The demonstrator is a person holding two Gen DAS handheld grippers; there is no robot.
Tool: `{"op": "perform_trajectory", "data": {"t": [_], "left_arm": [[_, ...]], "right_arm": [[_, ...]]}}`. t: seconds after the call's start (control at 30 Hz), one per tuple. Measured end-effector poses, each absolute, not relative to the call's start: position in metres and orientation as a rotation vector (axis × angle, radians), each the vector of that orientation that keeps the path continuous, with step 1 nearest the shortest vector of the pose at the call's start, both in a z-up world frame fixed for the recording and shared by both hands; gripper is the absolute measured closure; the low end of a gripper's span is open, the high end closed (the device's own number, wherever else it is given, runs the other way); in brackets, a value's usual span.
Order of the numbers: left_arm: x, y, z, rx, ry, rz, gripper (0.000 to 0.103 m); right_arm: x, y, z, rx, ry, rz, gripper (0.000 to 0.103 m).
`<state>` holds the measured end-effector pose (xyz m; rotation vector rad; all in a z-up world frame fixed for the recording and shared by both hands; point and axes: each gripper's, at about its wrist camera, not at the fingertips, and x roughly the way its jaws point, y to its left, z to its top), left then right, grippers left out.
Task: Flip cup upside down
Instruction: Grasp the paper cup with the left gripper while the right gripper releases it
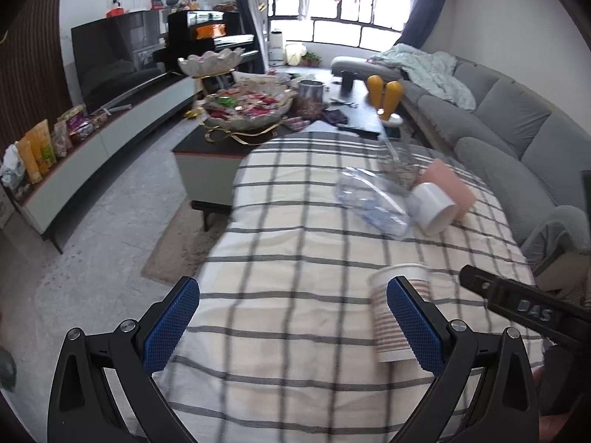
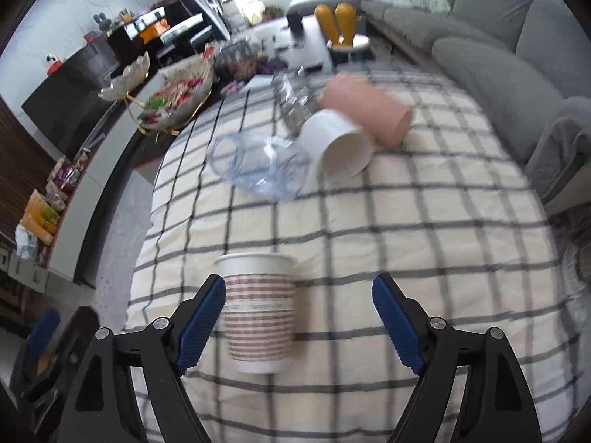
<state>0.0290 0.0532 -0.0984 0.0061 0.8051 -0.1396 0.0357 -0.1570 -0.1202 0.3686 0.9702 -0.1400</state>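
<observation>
A striped paper cup stands upright, mouth up, on the checked cloth. My right gripper is open; the cup stands between its fingers, close to the left pad, not gripped. In the left wrist view the same cup is partly behind my left gripper's right pad. My left gripper is open and empty, just left of the cup. The right gripper's black body shows at the right edge.
Farther back on the cloth lie a clear plastic cup, a white cup, a pink cup and a glass, all on their sides. A snack tray and low table stand beyond. A grey sofa runs along the right.
</observation>
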Motion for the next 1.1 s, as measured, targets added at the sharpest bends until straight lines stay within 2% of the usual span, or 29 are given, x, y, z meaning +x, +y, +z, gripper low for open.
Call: {"op": "perform_trajectory", "data": {"t": [0.33,0.57,0.83,1.1], "left_arm": [[0.001,-0.004,-0.137,0.041,0.731,-0.203,0.000],[-0.008,-0.024,-0.162,0.039,0.642,-0.205,0.000],[0.006,-0.045,-0.188,0.097,0.686,-0.169,0.001],[0.007,-0.057,-0.200,0.132,0.714,-0.195,0.013]], "right_arm": [[-0.027,-0.206,-0.099,0.218,0.816,-0.270,0.015],[-0.036,-0.232,-0.113,0.284,0.841,-0.309,0.015],[-0.041,-0.252,-0.128,0.382,0.871,-0.336,0.015],[-0.041,-0.261,-0.139,0.427,0.903,-0.350,0.015]]}}
